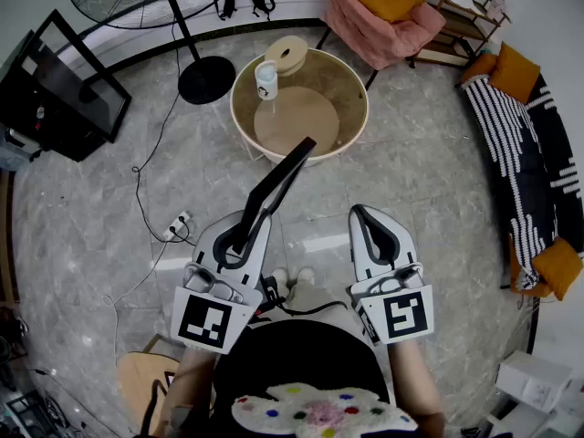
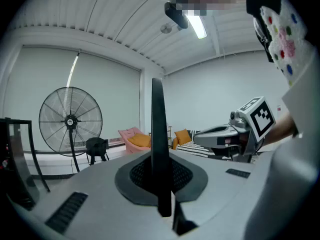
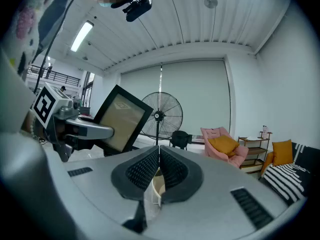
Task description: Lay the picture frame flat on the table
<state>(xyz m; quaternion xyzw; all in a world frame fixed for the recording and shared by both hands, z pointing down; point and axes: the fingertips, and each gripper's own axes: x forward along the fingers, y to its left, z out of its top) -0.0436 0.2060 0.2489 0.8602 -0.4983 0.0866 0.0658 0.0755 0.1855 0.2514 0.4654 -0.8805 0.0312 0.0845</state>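
The left gripper is pinching a thin black picture frame with tan face, slanting toward one o'clock, before the table at twelve. The right gripper is hanging closed, empty.

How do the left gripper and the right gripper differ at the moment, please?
The left gripper clamps the black picture frame; the right gripper holds nothing. The left gripper's jaws stand the frame's thickness apart; the right gripper's meet. Both point toward the round table.
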